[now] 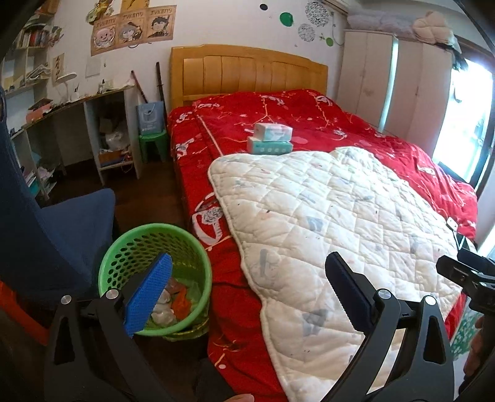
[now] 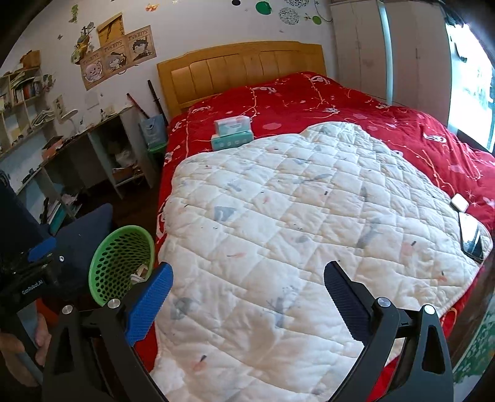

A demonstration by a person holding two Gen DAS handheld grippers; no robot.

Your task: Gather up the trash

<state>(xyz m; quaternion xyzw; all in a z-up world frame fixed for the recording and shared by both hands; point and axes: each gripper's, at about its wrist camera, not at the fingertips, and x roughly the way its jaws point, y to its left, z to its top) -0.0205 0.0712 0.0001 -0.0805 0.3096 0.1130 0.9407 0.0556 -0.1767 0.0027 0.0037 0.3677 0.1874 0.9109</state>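
Trash (image 1: 173, 301) in the green bin (image 1: 123, 256) beside the bed (image 1: 235, 309) looks light and crumpled, easily pinched anywhere, while both grippers' fingers (image 1: 148, 293) stand wide and empty.

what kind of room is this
Most likely a bedroom in a home: a bed with a wooden headboard and red quilt, a wardrobe, and a cluttered desk with shelves.

A home bedroom: bed (image 1: 309, 130), wardrobe (image 1: 386, 77), desk (image 1: 77, 102), wall posters (image 1: 133, 27).
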